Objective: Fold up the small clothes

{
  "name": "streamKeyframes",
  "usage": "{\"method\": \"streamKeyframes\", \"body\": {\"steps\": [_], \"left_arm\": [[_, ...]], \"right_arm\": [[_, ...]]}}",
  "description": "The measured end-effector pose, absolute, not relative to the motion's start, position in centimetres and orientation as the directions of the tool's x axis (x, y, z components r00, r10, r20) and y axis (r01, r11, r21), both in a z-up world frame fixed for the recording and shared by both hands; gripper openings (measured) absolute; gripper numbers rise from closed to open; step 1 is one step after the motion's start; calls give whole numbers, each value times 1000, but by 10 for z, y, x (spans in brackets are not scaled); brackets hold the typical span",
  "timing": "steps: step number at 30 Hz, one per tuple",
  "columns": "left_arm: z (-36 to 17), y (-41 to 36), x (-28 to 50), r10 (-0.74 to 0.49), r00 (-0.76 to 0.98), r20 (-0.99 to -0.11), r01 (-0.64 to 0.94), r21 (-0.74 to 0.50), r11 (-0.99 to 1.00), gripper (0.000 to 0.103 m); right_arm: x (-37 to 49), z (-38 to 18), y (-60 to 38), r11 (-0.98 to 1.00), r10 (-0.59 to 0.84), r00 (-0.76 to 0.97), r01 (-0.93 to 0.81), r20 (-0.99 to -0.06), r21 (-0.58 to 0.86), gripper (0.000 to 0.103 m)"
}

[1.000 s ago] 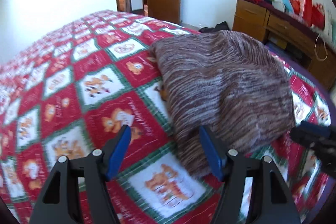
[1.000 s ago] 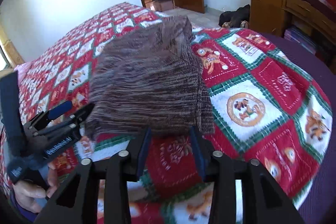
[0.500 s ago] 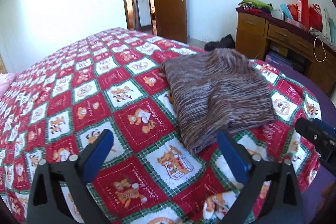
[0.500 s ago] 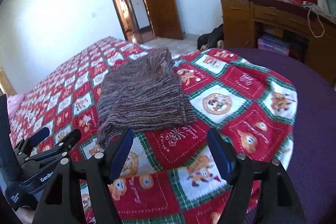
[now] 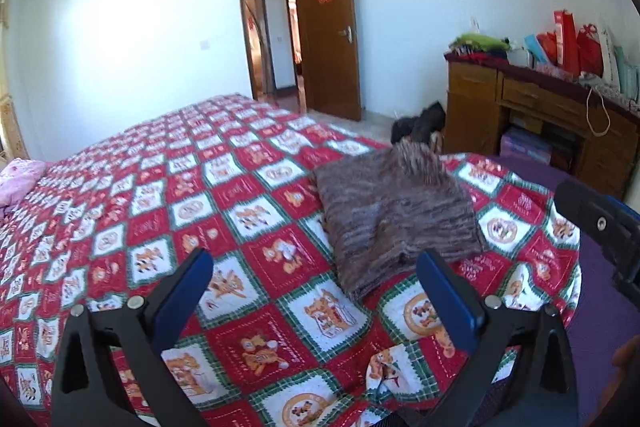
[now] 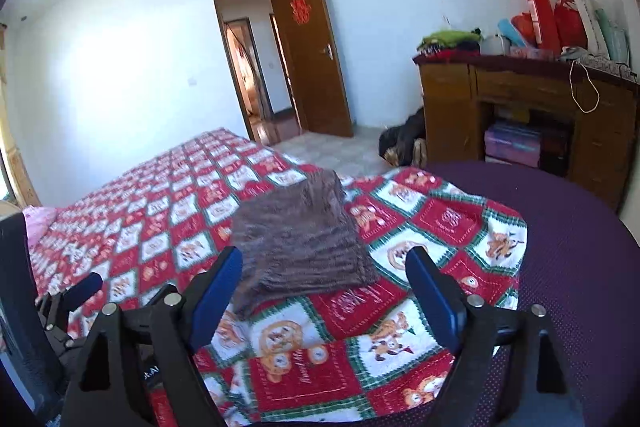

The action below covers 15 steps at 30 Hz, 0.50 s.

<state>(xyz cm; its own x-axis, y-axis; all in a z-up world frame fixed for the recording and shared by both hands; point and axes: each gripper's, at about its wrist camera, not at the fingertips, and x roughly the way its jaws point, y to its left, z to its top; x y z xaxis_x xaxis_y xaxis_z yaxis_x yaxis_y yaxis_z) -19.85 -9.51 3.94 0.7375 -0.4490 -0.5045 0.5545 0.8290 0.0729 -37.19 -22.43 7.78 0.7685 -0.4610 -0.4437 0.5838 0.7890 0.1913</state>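
Both grippers' fingers (image 5: 188, 291) (image 6: 430, 297) wide apart, empty.

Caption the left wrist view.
Open left gripper above the patchwork bedspread, facing a folded brown knit garment.

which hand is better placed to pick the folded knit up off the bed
Right, marginally. The right tongs hang open nearer the brown knit, its front edge between the fingers. The left tongs, also open, sit off its left corner.

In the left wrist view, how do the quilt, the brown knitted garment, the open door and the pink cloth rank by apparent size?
1. Quilt, by far.
2. Brown knitted garment and open door: similar; the door stands farther away, so unsure.
3. Pink cloth, smallest, cut by the frame edge.
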Motion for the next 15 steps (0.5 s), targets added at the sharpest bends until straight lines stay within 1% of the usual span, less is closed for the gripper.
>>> {"method": "streamKeyframes", "body": {"steps": [4,9,15], "left_arm": [[51,-80,-204,-462,750,-473,544,45,838,103],[63,-72,-216,-426,807,-408,498,84,863,103],[74,-70,-225,-434,817,-379,495,77,865,103]], "right_arm": [[-379,91,-213,800,-466,789,569,-401,190,89],[-388,103,-204,800,-482,798,569,-361,189,89],[-398,111,-204,786,-504,797,583,-333,205,90]]}}
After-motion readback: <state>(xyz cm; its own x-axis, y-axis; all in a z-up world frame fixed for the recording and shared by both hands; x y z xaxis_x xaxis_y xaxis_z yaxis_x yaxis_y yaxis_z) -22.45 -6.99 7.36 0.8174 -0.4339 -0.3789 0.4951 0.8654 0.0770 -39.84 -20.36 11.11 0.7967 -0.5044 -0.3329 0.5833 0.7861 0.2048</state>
